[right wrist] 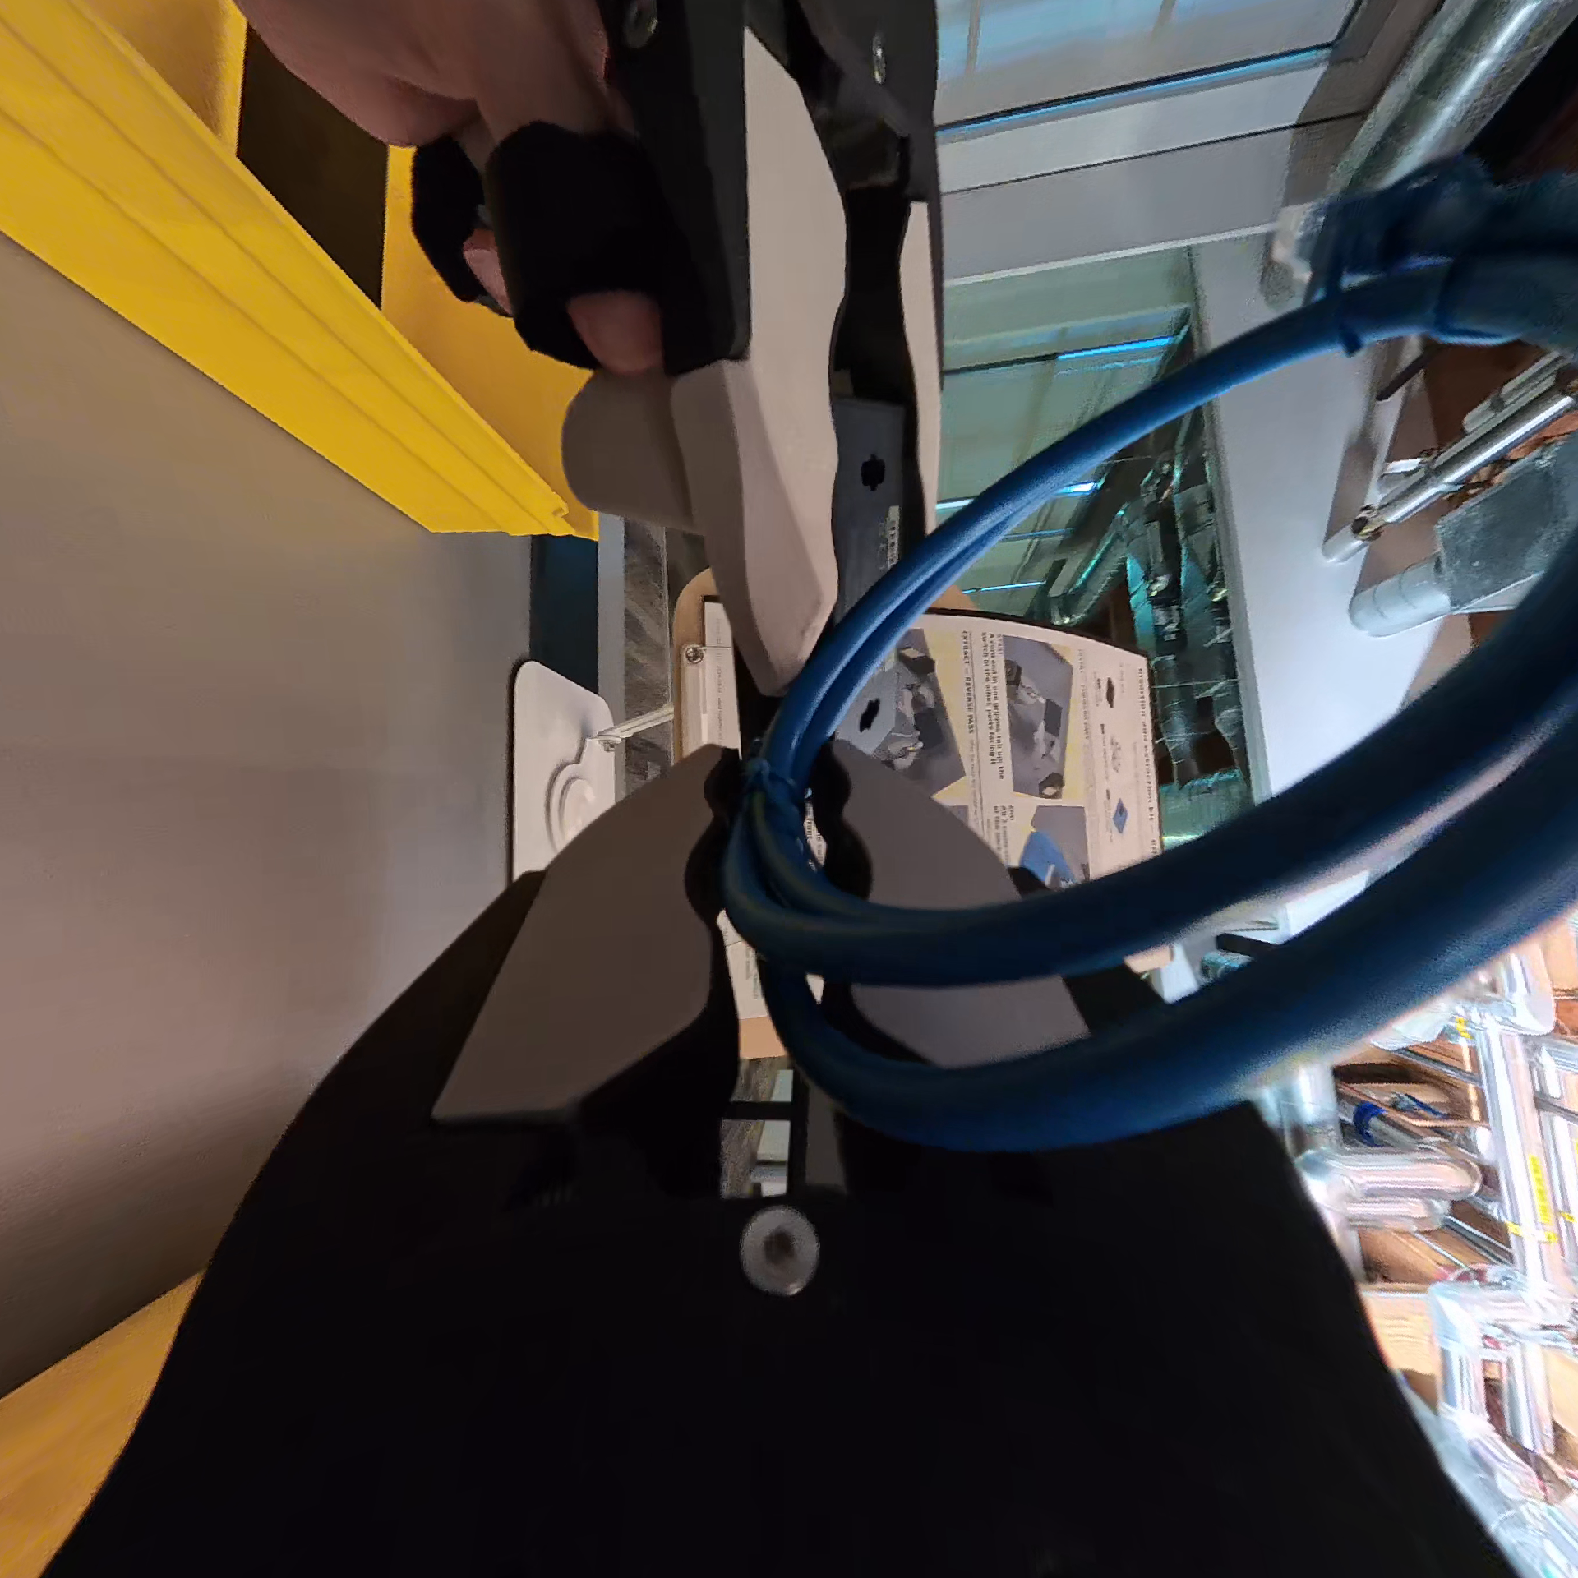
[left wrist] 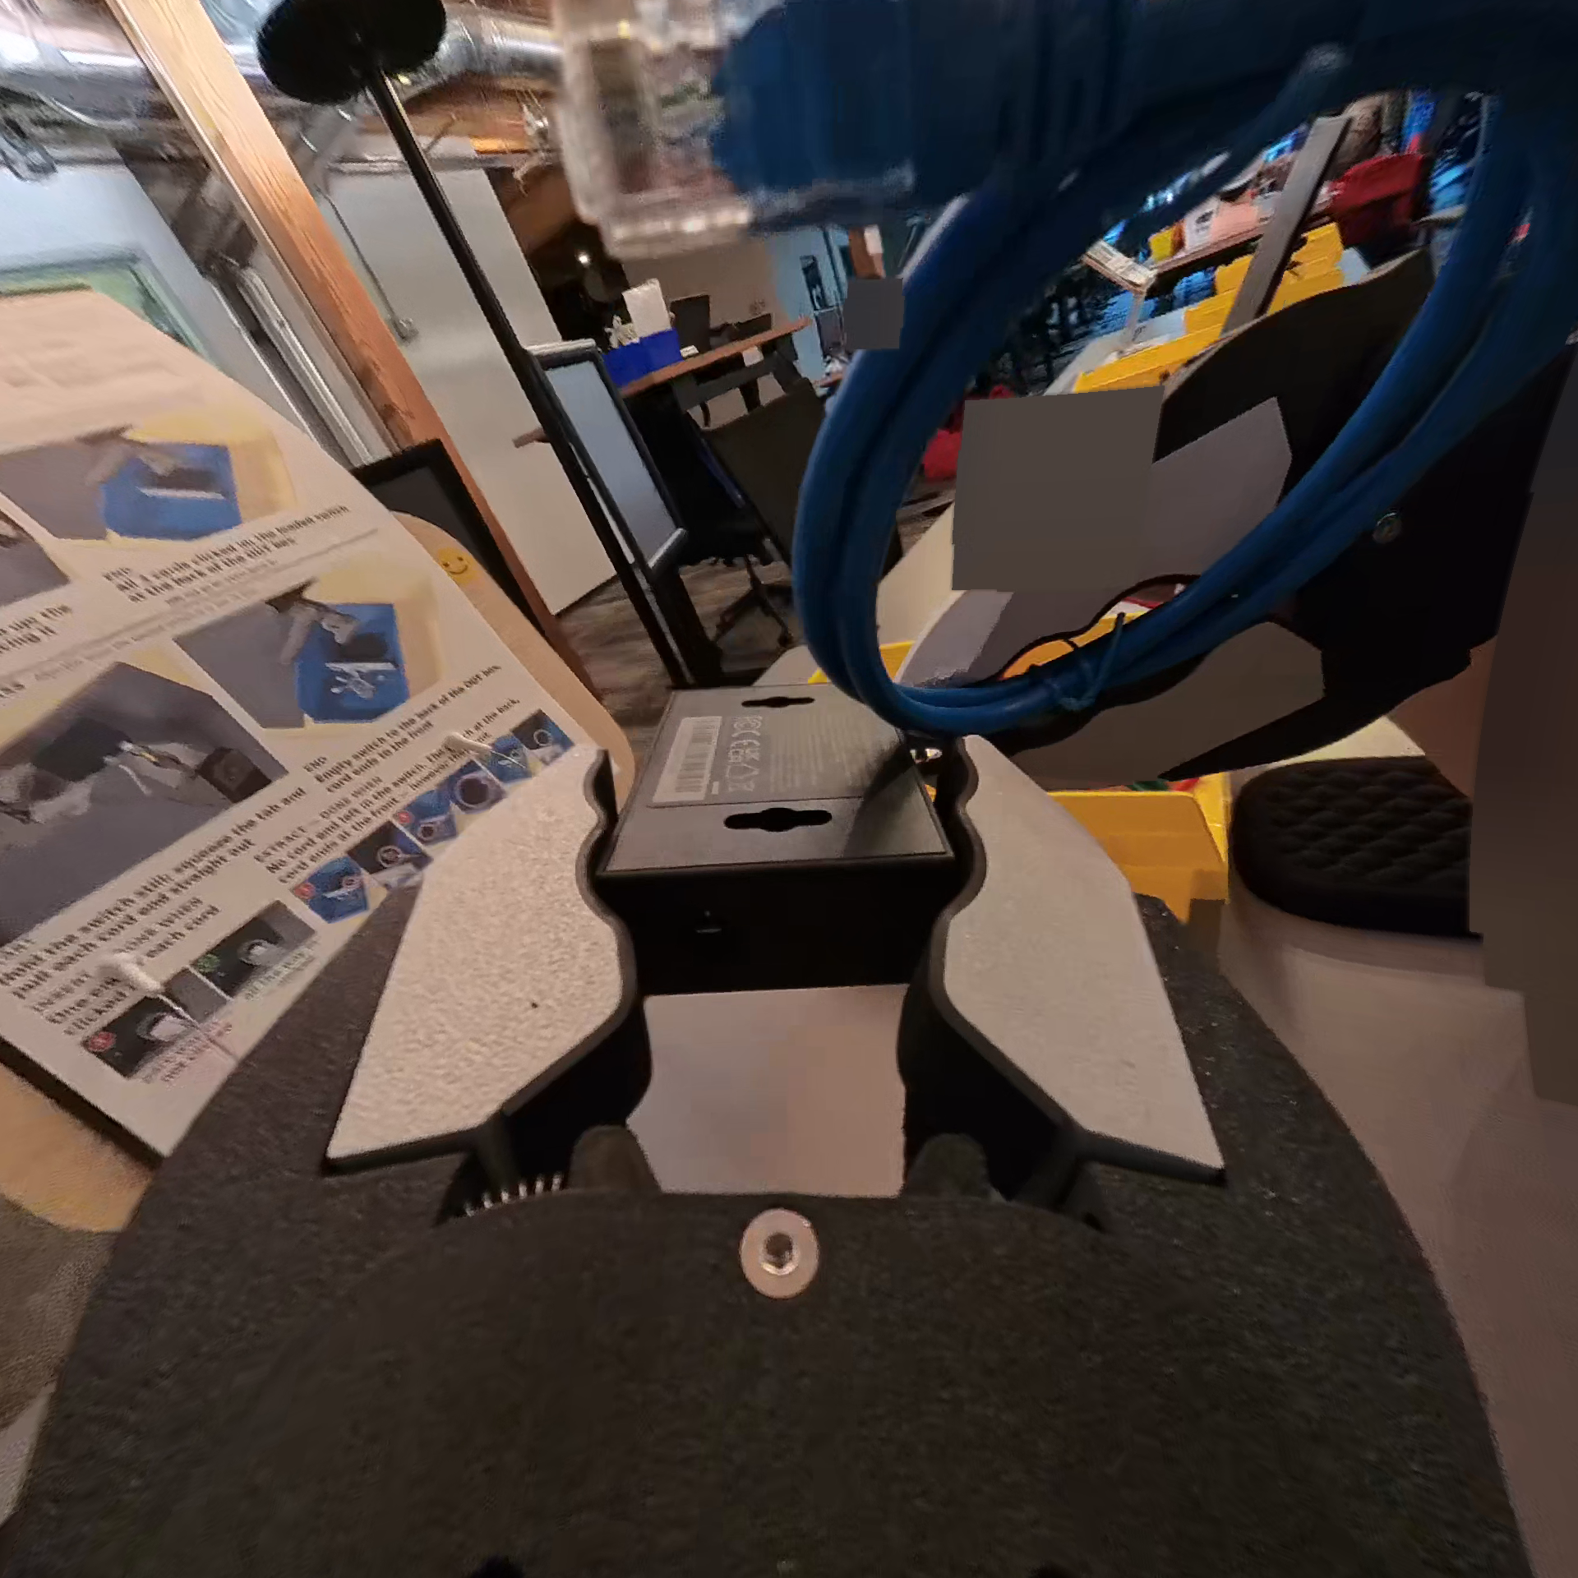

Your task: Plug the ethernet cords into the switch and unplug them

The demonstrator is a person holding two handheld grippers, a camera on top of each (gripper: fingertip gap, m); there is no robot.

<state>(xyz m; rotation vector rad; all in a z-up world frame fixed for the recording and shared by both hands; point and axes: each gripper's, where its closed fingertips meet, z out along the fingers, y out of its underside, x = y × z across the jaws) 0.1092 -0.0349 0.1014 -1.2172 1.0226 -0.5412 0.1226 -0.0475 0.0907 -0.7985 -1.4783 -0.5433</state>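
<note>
Left gripper (left wrist: 781, 820): its pale fingers (left wrist: 504, 922) are clamped on the two sides of a black switch (left wrist: 773, 773), which sits between their tips with its underside turned up, showing a label and two keyhole slots.
Switch: held up in front of the left wrist camera, near the middle of that view; in the right wrist view only a thin edge of it (right wrist: 871, 491) shows between the left gripper's fingers, above and beyond the cord.
Right gripper (right wrist: 773, 841): its grey fingers (right wrist: 615, 922) are closed narrowly on a bundled blue ethernet cord (right wrist: 820, 905), pinching the coil just by a thin blue tie.
Ethernet cord: several strands loop out to the right of the right gripper and arc back overhead; in the left wrist view the coil (left wrist: 862, 546) hangs just beyond and to the right of the switch, its lowest strands close above the switch's far right corner, whether touching cannot be told. A clear plug end (left wrist: 649, 137) shows blurred at the top of that view.
Instruction sheet (left wrist: 213, 683): a printed page with photos on a wooden board, left of the switch.
Yellow bin (left wrist: 1136, 832): to the right, beyond the left gripper.
Hand (right wrist: 478, 128): grips the left gripper's handle, with a black strap over the fingers.
</note>
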